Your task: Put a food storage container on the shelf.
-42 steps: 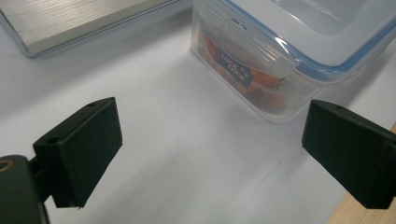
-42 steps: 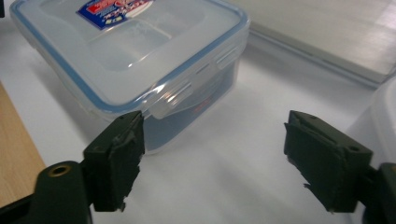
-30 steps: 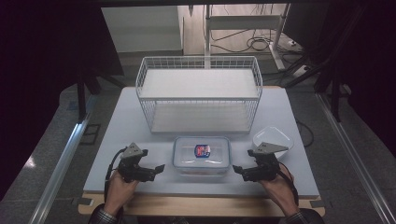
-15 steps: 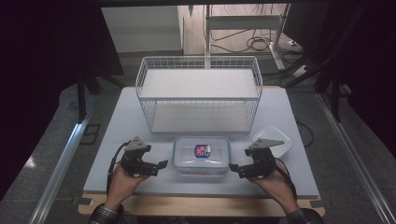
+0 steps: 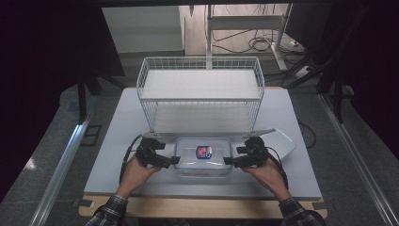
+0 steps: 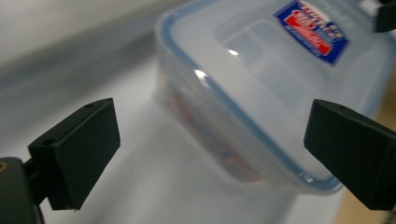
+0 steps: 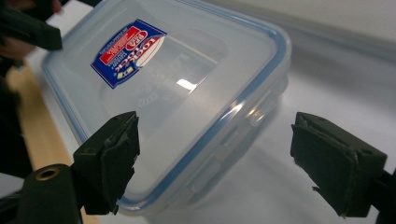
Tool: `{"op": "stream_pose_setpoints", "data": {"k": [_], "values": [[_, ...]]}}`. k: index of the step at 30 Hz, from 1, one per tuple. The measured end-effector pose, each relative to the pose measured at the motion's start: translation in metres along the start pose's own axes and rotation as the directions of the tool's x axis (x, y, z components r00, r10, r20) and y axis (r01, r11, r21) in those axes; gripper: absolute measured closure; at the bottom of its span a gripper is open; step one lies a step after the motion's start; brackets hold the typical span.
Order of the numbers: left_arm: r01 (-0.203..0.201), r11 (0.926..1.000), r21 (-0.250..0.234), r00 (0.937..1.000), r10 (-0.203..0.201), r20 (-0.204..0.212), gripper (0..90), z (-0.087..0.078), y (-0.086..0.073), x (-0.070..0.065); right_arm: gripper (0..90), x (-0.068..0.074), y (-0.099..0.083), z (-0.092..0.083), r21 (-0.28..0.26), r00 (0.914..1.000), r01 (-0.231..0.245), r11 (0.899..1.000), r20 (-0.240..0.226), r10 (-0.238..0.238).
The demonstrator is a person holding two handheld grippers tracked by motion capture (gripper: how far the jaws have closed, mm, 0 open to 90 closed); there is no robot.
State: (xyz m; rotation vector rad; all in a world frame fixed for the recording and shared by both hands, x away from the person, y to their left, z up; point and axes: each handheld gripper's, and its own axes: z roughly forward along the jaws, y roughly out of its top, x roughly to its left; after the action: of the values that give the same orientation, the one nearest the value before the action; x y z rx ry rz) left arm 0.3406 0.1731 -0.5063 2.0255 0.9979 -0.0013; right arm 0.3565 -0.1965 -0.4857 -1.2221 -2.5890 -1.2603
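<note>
Left gripper point(image 5: 175, 160) and right gripper point(image 5: 227, 161) are flanking the box point(image 5: 203, 157) at lower centre of the high view, each with jaws spread, pinching nothing. The right jaws have just been closing slightly, with the box's corner between them and untouched. The box is lying flat on the table point(image 5: 113, 141), its long axis running left to right; it is clear plastic with a blue-rimmed lid and a red-and-blue label point(image 5: 203, 151). A wire basket point(image 5: 200, 70) is standing above it, a loose lid point(image 5: 282, 141) lying at right.
</note>
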Motion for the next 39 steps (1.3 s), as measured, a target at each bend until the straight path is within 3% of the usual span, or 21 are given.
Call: {"op": "stream_pose_setpoints", "data": {"k": [3, 5, 6, 8, 10, 14, 17, 20, 21, 22, 25, 27, 28, 30, 32, 33, 36, 39], "values": [[0.035, 0.9985, 0.043, 0.9945, -0.039, 0.097, 2.6, 0.009, 0.002, 0.005, 15.0, -0.006, 0.001, 0.005, 0.020, 0.9967, -0.055, 0.998, -0.059, 0.056], [0.047, 0.9976, 0.051, 0.9880, -0.054, 0.145, 2.4, 0.015, 0.003, 0.006, 15.0, -0.008, 0.001, 0.009, 0.035, 0.9917, -0.082, 0.996, -0.097, 0.085], [0.047, 0.9976, 0.051, 0.9880, -0.054, 0.145, 2.5, 0.015, 0.003, 0.006, 15.0, -0.008, 0.001, 0.009, 0.035, 0.9917, -0.082, 0.996, -0.097, 0.085], [0.057, 0.9951, 0.081, 0.9760, -0.072, 0.206, 3.8, 0.023, 0.005, 0.004, 14.8, -0.008, 0.003, 0.014, 0.060, 0.9837, -0.110, 0.992, -0.137, 0.117], [0.068, 0.9931, 0.095, 0.9757, -0.086, 0.202, 1.4, 0.024, 0.006, 0.003, 13.2, -0.008, 0.004, 0.018, 0.075, 0.9797, -0.130, 0.989, -0.144, 0.139], [0.056, 0.9954, 0.078, 0.9784, -0.070, 0.195, 8.7, 0.016, 0.003, 0.002, 13.4, -0.012, 0.003, 0.020, 0.091, 0.9693, -0.171, 0.981, -0.163, 0.184], [0.094, 0.9937, 0.061, 0.9712, -0.105, 0.214, 14.1, 0.014, 0.000, 0.005, 14.1, -0.016, 0.001, 0.021, 0.101, 0.9548, -0.214, 0.972, -0.189, 0.230], [0.098, 0.9939, 0.051, 0.9707, -0.106, 0.216, 20.1, 0.010, -0.001, 0.006, 17.1, -0.015, 0.000, 0.019, 0.095, 0.9552, -0.217, 0.972, -0.185, 0.231], [0.067, 0.9967, 0.045, 0.9767, -0.075, 0.201, 20.7, 0.007, -0.002, 0.001, 25.4, -0.012, 0.001, 0.012, 0.072, 0.9647, -0.193, 0.978, -0.168, 0.203], [0.052, 0.9978, 0.042, 0.9797, -0.059, 0.192, 20.9, 0.006, -0.003, -0.001, 28.6, -0.012, 0.001, 0.009, 0.061, 0.9669, -0.188, 0.980, -0.164, 0.196], [0.019, 0.9996, 0.020, 0.9841, -0.023, 0.176, 23.7, 0.000, -0.007, -0.007, 36.6, -0.011, -0.002, 0.002, 0.038, 0.9633, -0.204, 0.978, -0.170, 0.208], [0.063, 0.9976, -0.028, 0.9789, -0.056, 0.196, 34.7, -0.007, -0.013, -0.006, 42.1, -0.011, -0.006, -0.004, 0.027, 0.9570, -0.215, 0.976, -0.193, 0.216], [0.065, 0.9969, -0.044, 0.9762, -0.054, 0.210, 40.0, -0.010, -0.016, -0.005, 43.7, -0.010, -0.007, -0.006, 0.030, 0.9565, -0.211, 0.977, -0.200, 0.212], [0.048, 0.9976, -0.051, 0.9791, -0.036, 0.200, 43.4, -0.013, -0.018, -0.008, 46.6, -0.007, -0.012, -0.010, 0.025, 0.9538, -0.211, 0.977, -0.214, 0.211], [0.034, 0.9983, -0.047, 0.9821, -0.025, 0.187, 44.4, -0.015, -0.018, -0.011, 46.9, -0.004, -0.015, -0.012, 0.011, 0.9580, -0.201, 0.980, -0.207, 0.199], [0.030, 0.9981, -0.054, 0.9847, -0.020, 0.173, 45.5, -0.017, -0.019, -0.015, 47.9, 0.001, -0.016, -0.015, 0.004, 0.9655, -0.182, 0.983, -0.189, 0.179], [0.046, 0.9962, -0.074, 0.9839, -0.033, 0.176, 49.2, -0.019, -0.024, -0.018, 49.3, 0.004, -0.017, -0.017, 0.000, 0.9682, -0.176, 0.984, -0.181, 0.173], [0.088, 0.9912, -0.099, 0.9830, -0.070, 0.170, 50.9, -0.021, -0.028, -0.022, 50.1, 0.011, -0.021, -0.020, -0.016, 0.9711, -0.176, 0.984, -0.166, 0.171]]}}
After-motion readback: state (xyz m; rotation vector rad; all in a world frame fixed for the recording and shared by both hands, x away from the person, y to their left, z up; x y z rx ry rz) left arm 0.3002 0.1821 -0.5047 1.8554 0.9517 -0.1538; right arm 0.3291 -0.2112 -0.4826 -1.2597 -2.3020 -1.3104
